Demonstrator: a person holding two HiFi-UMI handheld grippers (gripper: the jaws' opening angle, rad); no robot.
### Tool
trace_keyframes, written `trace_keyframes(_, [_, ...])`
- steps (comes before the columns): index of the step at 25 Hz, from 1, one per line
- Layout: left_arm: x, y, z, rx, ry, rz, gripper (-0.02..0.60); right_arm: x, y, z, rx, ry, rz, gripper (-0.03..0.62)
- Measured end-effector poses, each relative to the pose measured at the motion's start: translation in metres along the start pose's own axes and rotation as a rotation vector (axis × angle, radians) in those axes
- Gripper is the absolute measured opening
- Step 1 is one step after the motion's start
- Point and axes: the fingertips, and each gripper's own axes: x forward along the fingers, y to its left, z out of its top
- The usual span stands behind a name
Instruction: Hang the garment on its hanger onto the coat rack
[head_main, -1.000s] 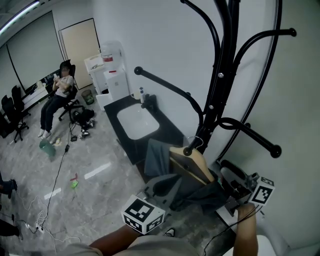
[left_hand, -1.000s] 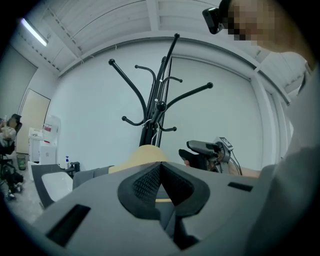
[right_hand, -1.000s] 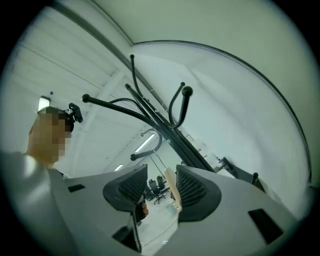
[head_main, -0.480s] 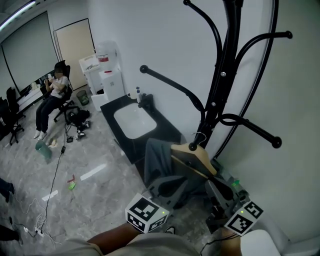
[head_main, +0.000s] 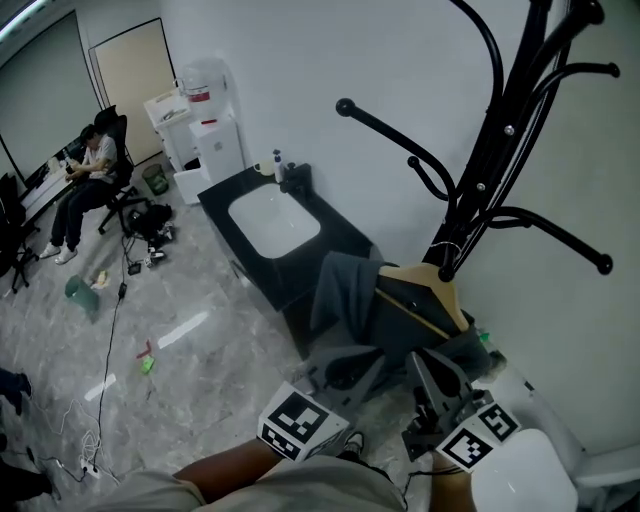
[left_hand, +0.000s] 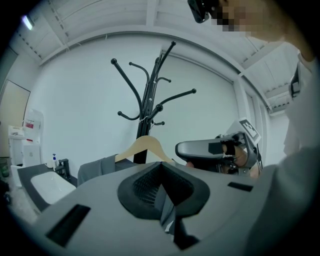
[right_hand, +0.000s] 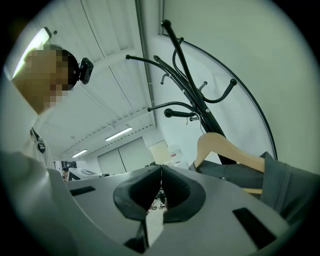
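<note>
Since the earlier frame the right gripper (right_hand: 161, 174) had been brought from beside the right edge of the garment (head_main: 345, 292) to a place under it, and its wide jaws had been drawn in. At the far left of the head view a seated person (head_main: 85, 178) was seen across the room, and nearer, a white washbasin (head_main: 272, 218) set in a black counter; neither was involved. Next, the left gripper (left_hand: 160, 167) was held low against the garment. Its pads were pressed together, and a grey strip in the slit beneath them was judged to be a fold of the cloth nipped there. The garment was draped over the wooden hanger (head_main: 422, 288) and hung between the two grippers. The right gripper's jaws were seen closing to a meeting with nothing between them, only floor being shown through the gap. At the right the black coat rack (head_main: 500, 150) was stood by the wall, and the top of the hanger was brought against its pole where the lowest arm springs. Whether the hanger's hook was borne by that arm could not be told. The task was judged almost done: the carrying was finished, and left were a check that the hook was seated, the release of the cloth and the withdrawal of both tools
</note>
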Motion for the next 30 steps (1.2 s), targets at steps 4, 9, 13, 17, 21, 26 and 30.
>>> trace_keyframes(4, [-0.014,0.005,-0.01,-0.005,0.011,-0.048,0.005,0.003,0.009,-0.023,-0.063,0.003,-0.114,0.017])
trace_keyframes(9, [-0.026,-0.005,-0.015,-0.011,0.019,-0.125,0.005,-0.001,0.012,-0.045,-0.163,0.029,-0.292,0.015])
trace_keyframes(13, [-0.031,-0.004,-0.018,-0.02,0.021,-0.16,0.005,0.001,0.019,-0.049,-0.179,0.022,-0.342,0.015])
trace_keyframes(17, [-0.031,-0.002,-0.014,-0.016,0.013,-0.173,0.005,0.003,0.019,-0.046,-0.186,0.012,-0.356,0.015])
trace_keyframes(21, [-0.028,0.0,-0.009,-0.003,0.007,-0.168,0.005,0.005,0.018,-0.039,-0.19,-0.002,-0.348,0.015])
trace_keyframes(26, [-0.02,0.001,-0.003,0.011,-0.001,-0.145,0.005,0.006,0.012,-0.031,-0.197,-0.009,-0.324,0.015])
trace_keyframes(30, [-0.014,-0.002,0.0,0.005,0.001,-0.126,0.005,0.003,0.008,-0.025,-0.207,-0.007,-0.311,0.015])
